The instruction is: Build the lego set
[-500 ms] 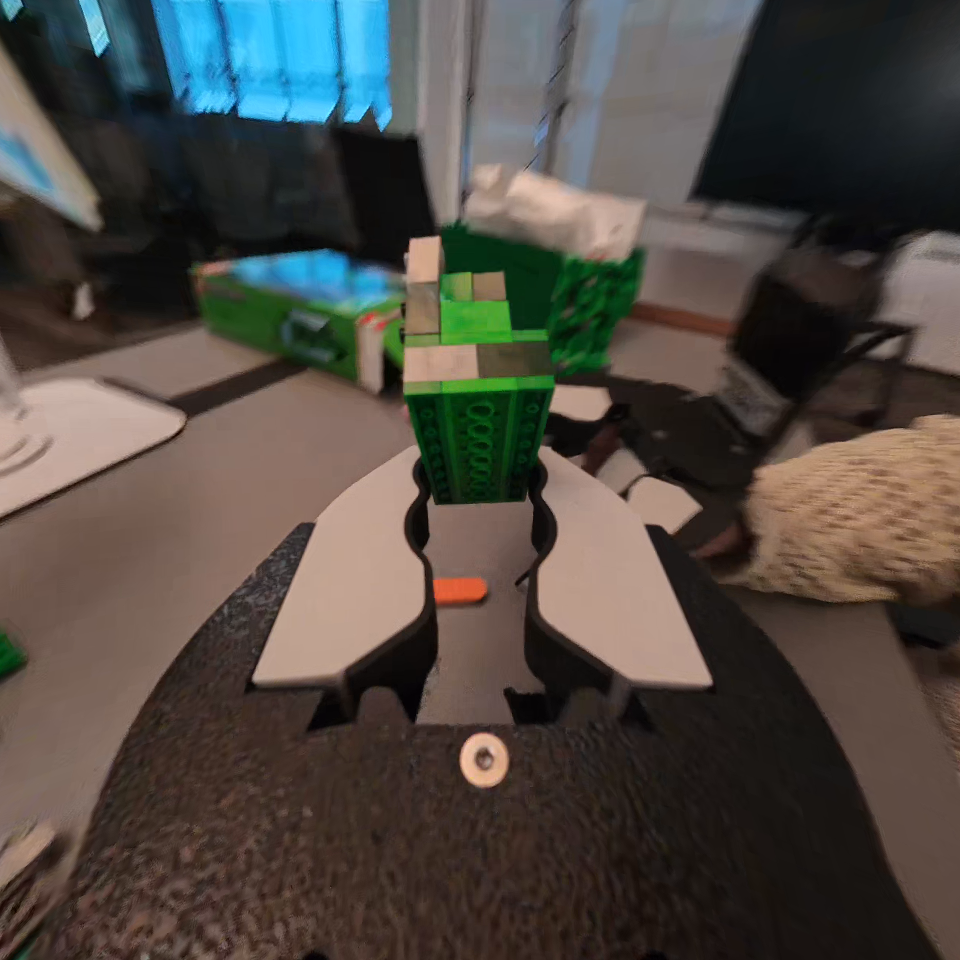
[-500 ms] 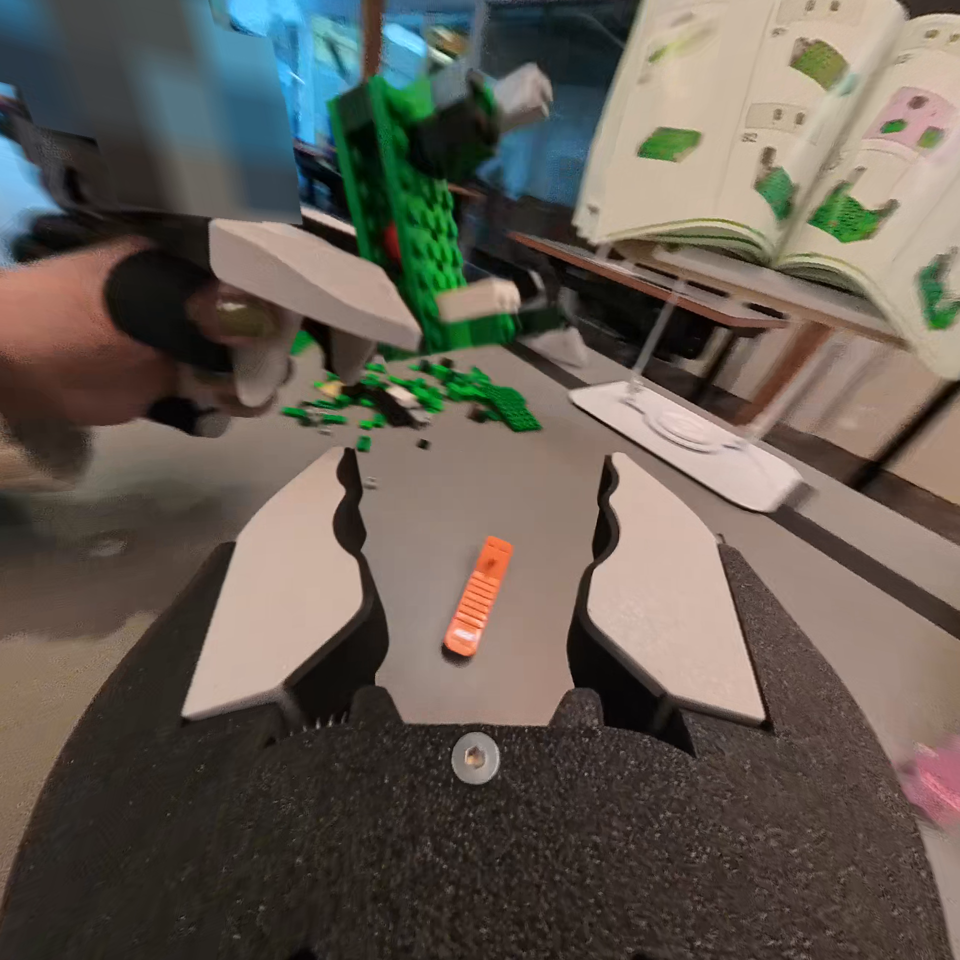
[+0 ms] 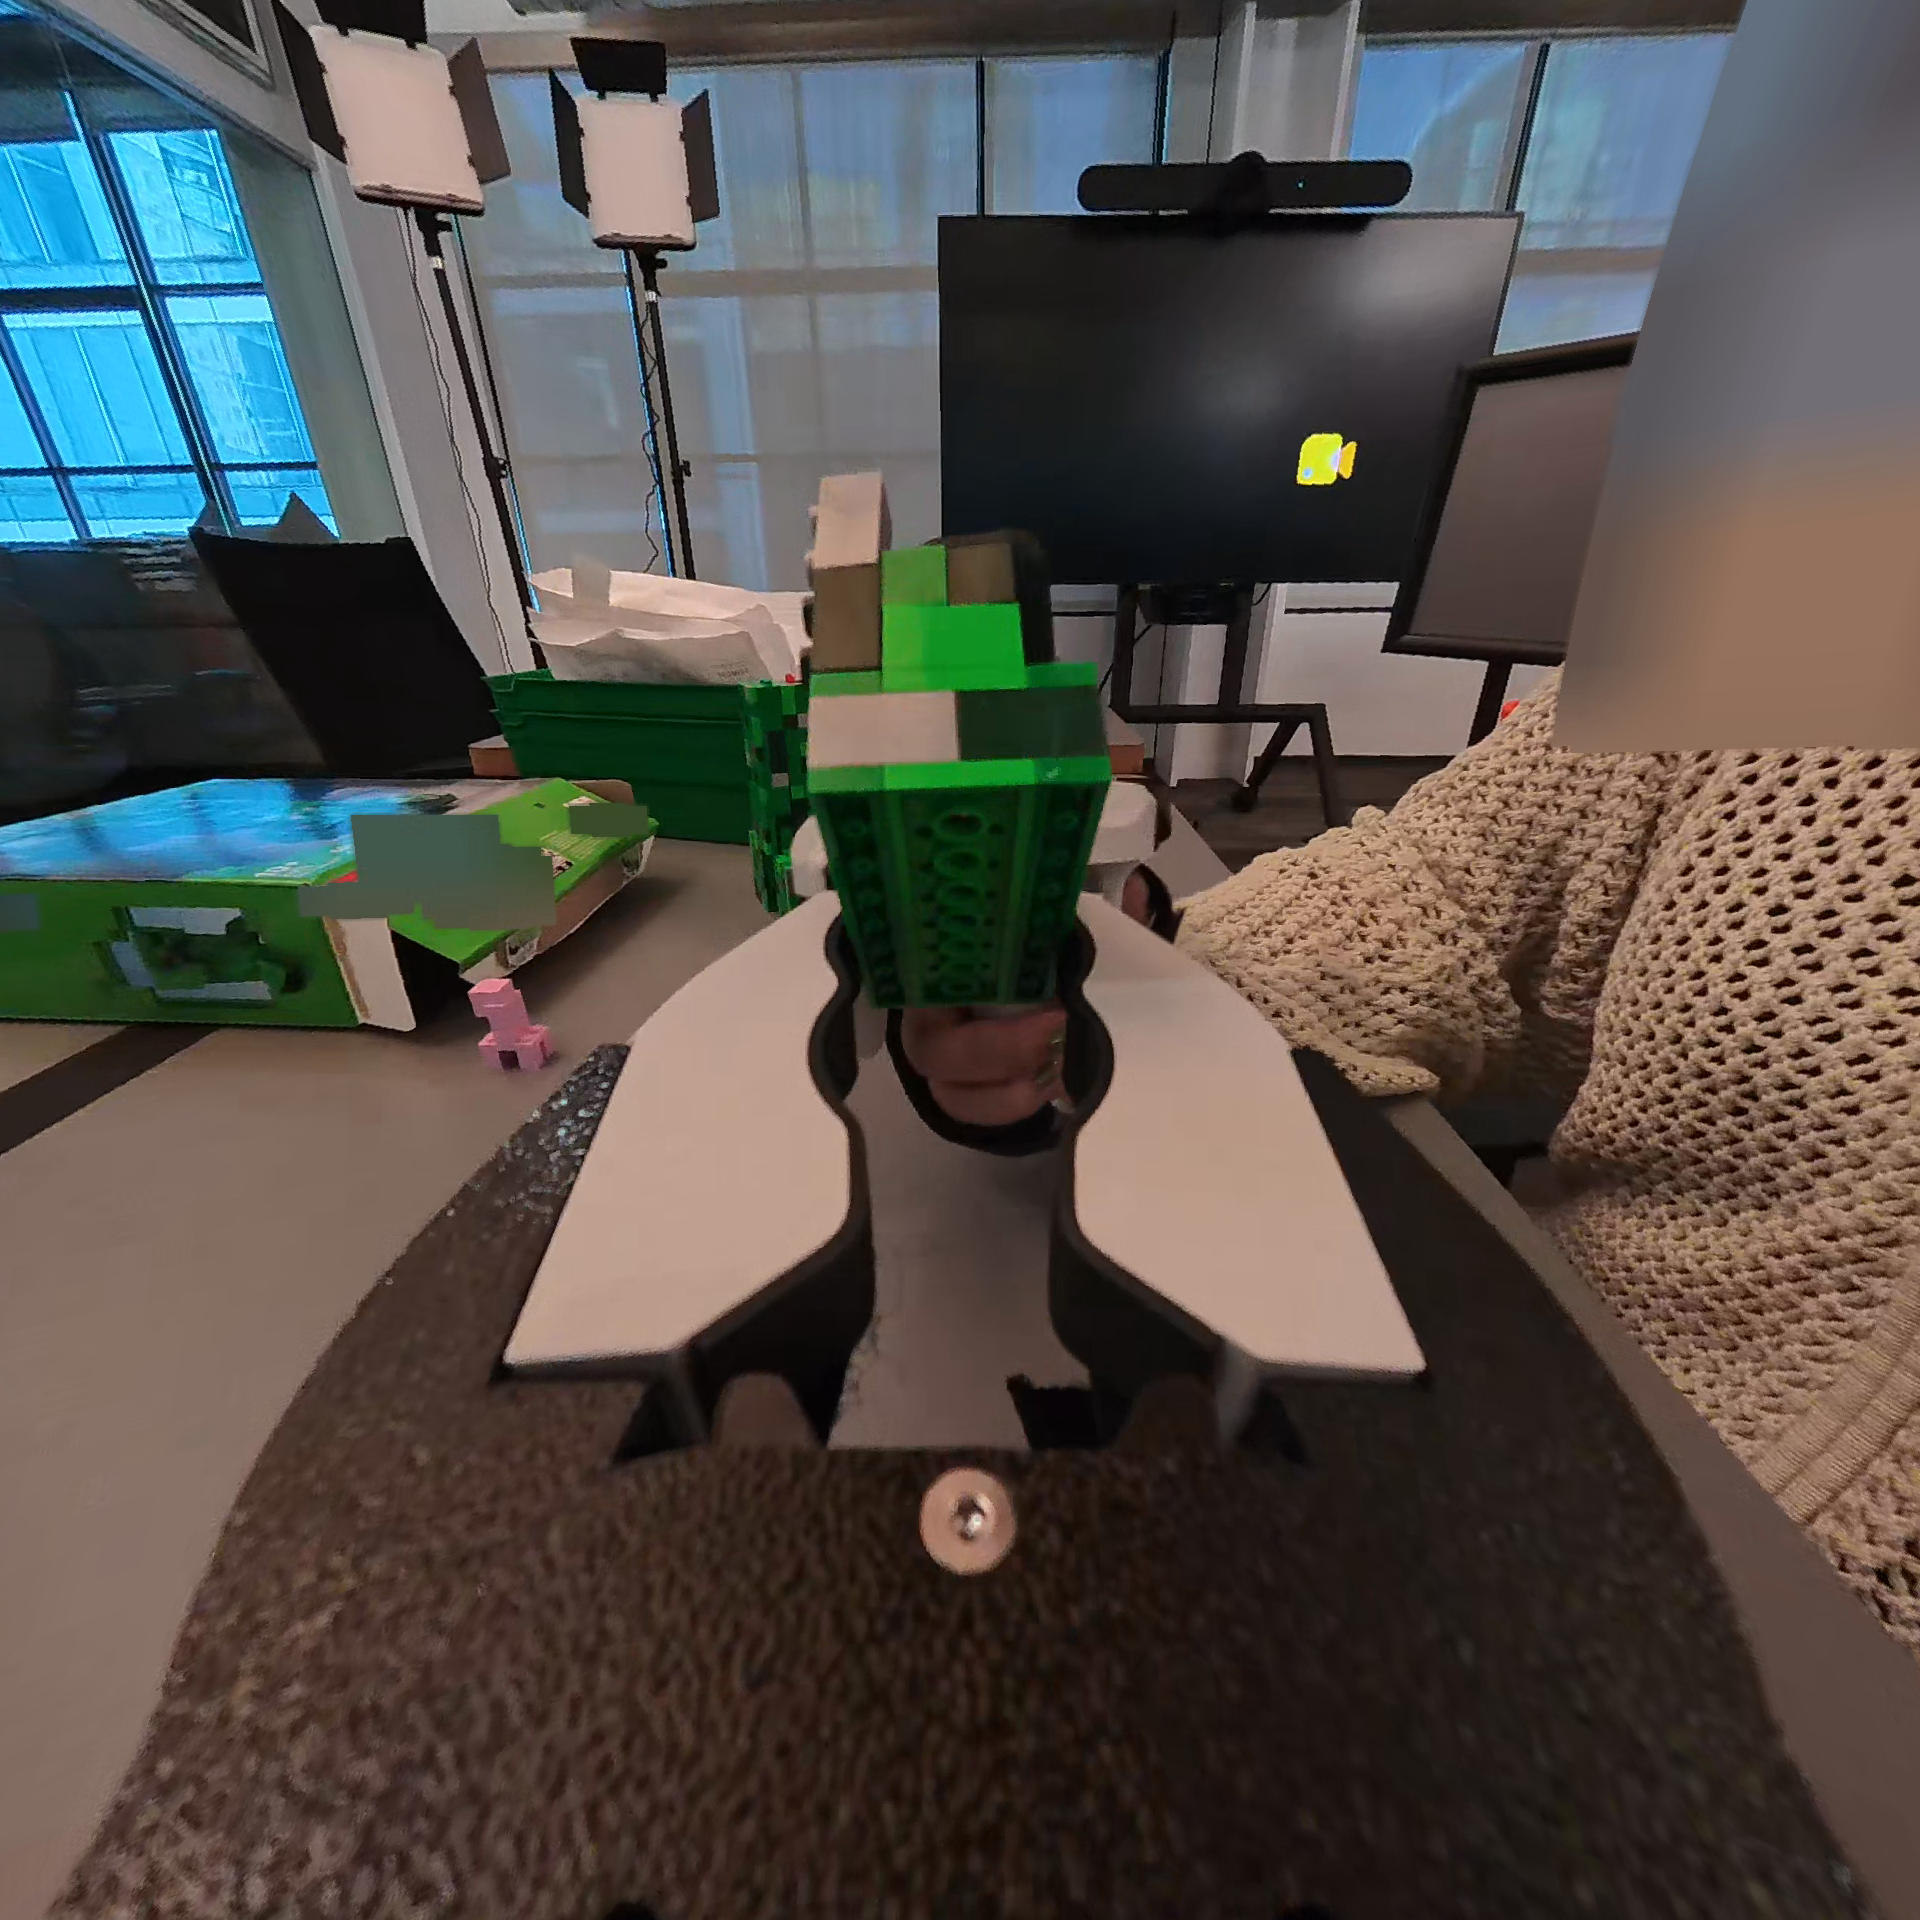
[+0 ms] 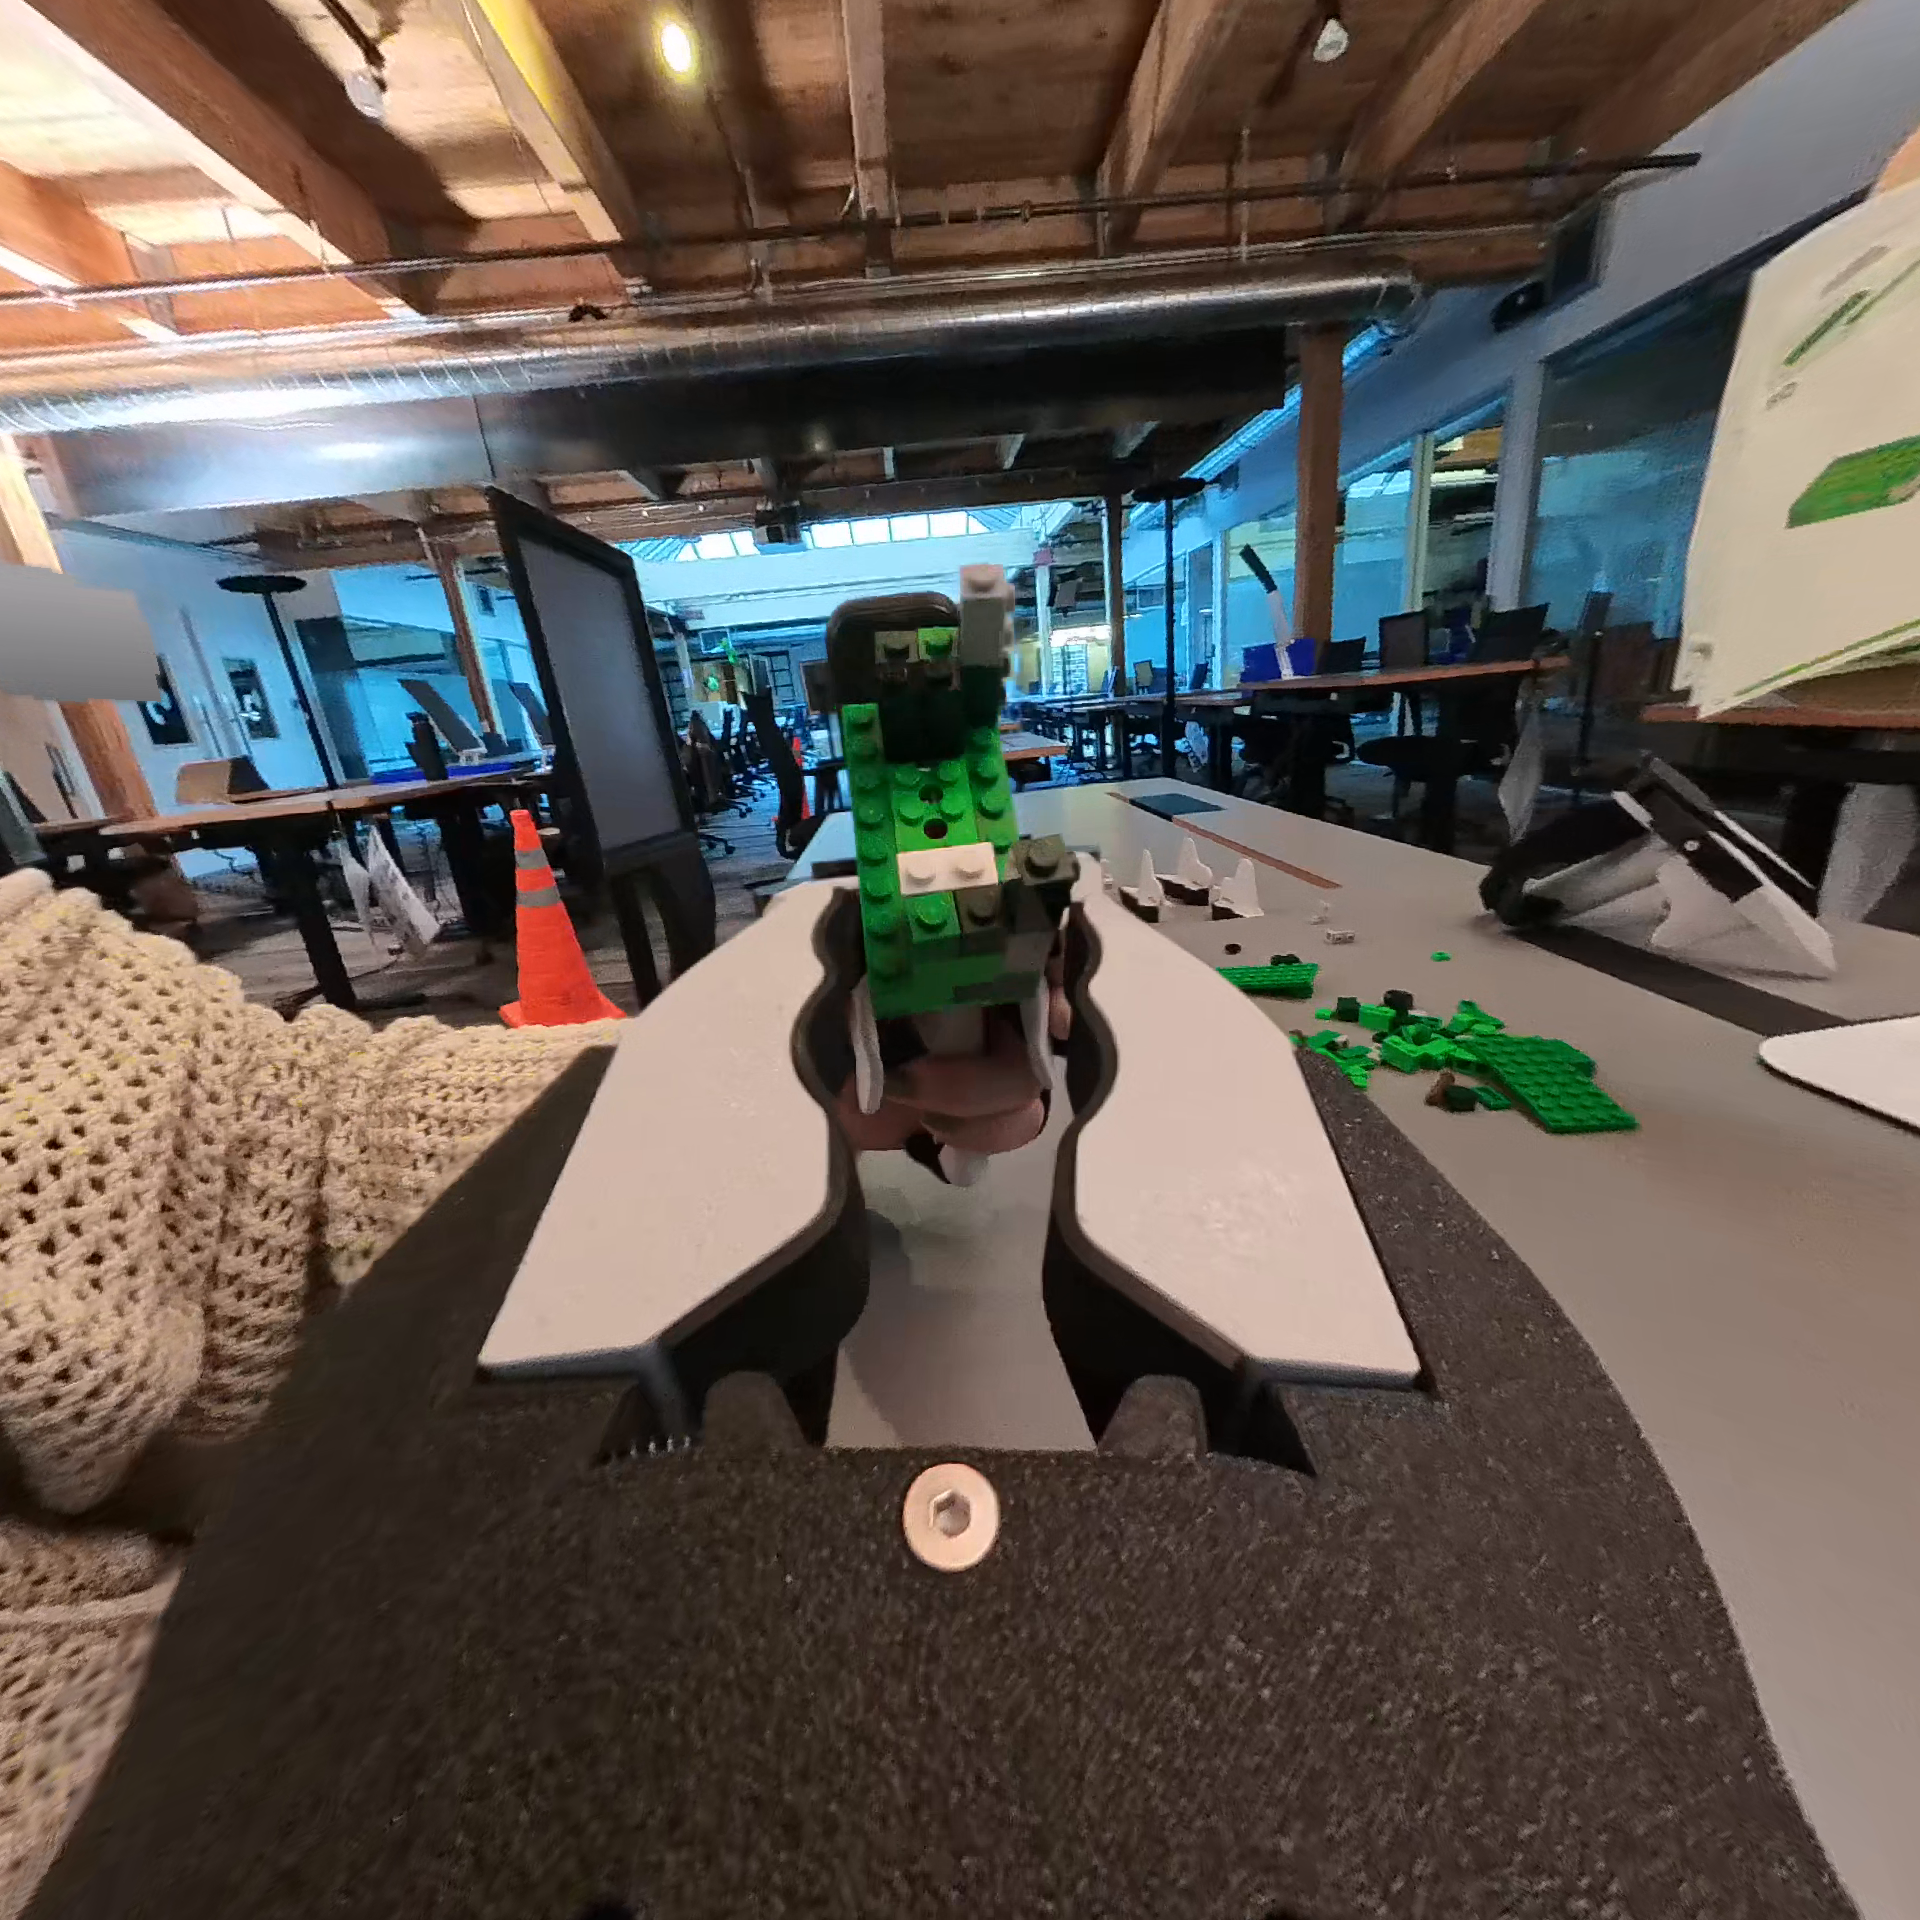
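Both claws are now gripping the green lego build (image 3: pixel 961 873): the right claw (image 4: pixel 956 987), spread wide over the desk earlier, is clamping it opposite the left claw (image 3: pixel 961 997).

Lego build (image 3: pixel 961 821): showing bright green, dark green, white and olive-grey blocks, its underside patterned with rings. Left tongs (image 3: pixel 961 977) and right tongs (image 4: pixel 951 966): showing pale grey fingers on speckled black bodies. Worktop (image 3: pixel 208 1195): showing plain grey. Loose bricks (image 4: pixel 1455 1049): lying green. Set box (image 3: pixel 260 904): showing green and blue. Small figure (image 3: pixel 506 1023): showing pink. Traffic cone (image 4: pixel 545 935): showing orange with grey bands. Knit sleeve (image 3: pixel 1662 987): showing cream openwork.
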Available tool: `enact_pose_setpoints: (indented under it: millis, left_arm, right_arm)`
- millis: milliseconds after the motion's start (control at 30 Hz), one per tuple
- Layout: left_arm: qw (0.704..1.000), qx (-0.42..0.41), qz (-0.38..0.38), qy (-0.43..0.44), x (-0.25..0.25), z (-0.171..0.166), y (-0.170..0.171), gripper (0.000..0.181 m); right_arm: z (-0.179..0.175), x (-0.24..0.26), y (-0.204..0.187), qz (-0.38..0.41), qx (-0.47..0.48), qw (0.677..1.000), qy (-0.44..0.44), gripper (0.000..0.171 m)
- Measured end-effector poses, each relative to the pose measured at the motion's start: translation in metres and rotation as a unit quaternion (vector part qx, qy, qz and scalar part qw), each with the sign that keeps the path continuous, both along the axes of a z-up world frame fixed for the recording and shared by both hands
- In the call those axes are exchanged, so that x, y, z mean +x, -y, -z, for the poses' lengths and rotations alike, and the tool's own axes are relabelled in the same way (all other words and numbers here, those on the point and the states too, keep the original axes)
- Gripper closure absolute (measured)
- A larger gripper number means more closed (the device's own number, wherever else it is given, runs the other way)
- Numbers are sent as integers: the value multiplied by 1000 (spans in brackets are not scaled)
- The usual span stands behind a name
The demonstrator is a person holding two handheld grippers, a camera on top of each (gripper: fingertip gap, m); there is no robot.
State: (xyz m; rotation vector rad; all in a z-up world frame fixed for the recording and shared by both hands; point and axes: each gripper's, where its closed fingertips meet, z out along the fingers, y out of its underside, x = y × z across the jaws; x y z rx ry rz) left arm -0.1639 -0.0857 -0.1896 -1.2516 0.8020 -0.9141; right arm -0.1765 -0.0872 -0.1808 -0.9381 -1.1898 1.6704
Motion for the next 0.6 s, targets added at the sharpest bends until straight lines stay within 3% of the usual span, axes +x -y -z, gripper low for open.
enact_pose_setpoints:
  millis: [100, 400, 600]
  left_arm:
    - [1000, -8, -3, -4, 1, 3, -2, 145]
    - [999, -44, -18, -16, 3, 17, -11, 145]
    - [994, -89, -57, -34, -7, 29, -23, 108]
  right_arm:
    - [4, -1, -6, 15, 7, 1000, 11, 142]
    - [14, -2, -14, 4, 12, 999, 46, 141]
    - [38, 4, -40, 16, 40, 988, 147, 142]
